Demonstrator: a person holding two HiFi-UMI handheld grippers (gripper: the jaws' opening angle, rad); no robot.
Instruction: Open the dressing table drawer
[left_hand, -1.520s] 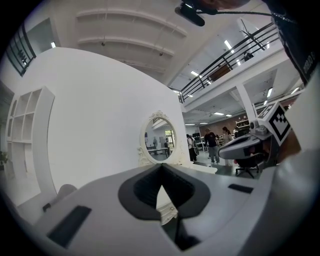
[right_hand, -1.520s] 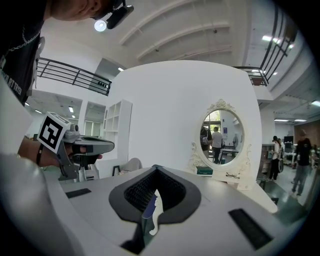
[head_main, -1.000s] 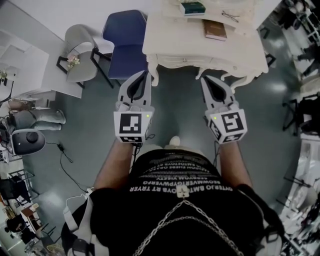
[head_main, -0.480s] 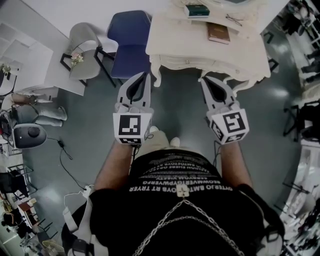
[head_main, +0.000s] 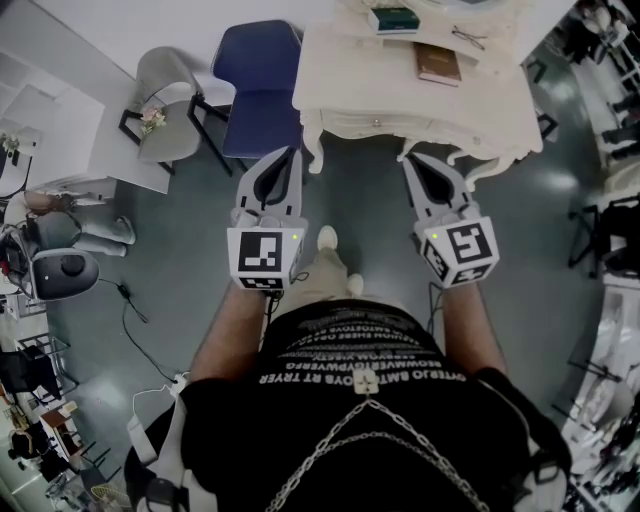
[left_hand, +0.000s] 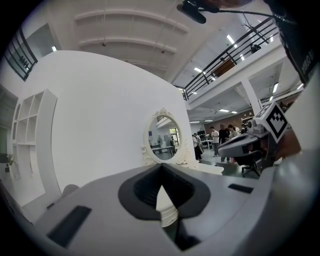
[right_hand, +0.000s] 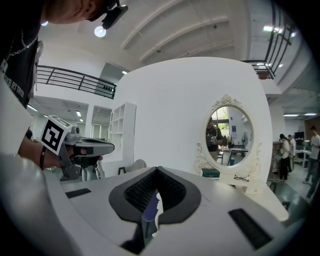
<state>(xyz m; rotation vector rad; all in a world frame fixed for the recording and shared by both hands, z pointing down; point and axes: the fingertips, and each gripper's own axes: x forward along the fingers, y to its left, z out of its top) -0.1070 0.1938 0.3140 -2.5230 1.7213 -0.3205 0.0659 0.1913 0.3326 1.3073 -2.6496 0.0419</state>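
Holds left gripper (head_main: 293, 152) and right gripper (head_main: 408, 160) pinched fully shut on nothing, just short of the cream dressing table (head_main: 400, 100), its closed drawer (head_main: 377, 122) under the front edge, untouched; shows "TRYER" upside down on black shirt (head_main: 360, 350).

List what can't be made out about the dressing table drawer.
Drawer front, head view: the dressing table is seen from steeply above, so the front is a thin strip, any handle too small to tell.
Drawer, left gripper view: the body of the left gripper hides most of the table below the mirror.
Drawer, right gripper view: hidden behind the right gripper.
Title of the book, head view: too small.
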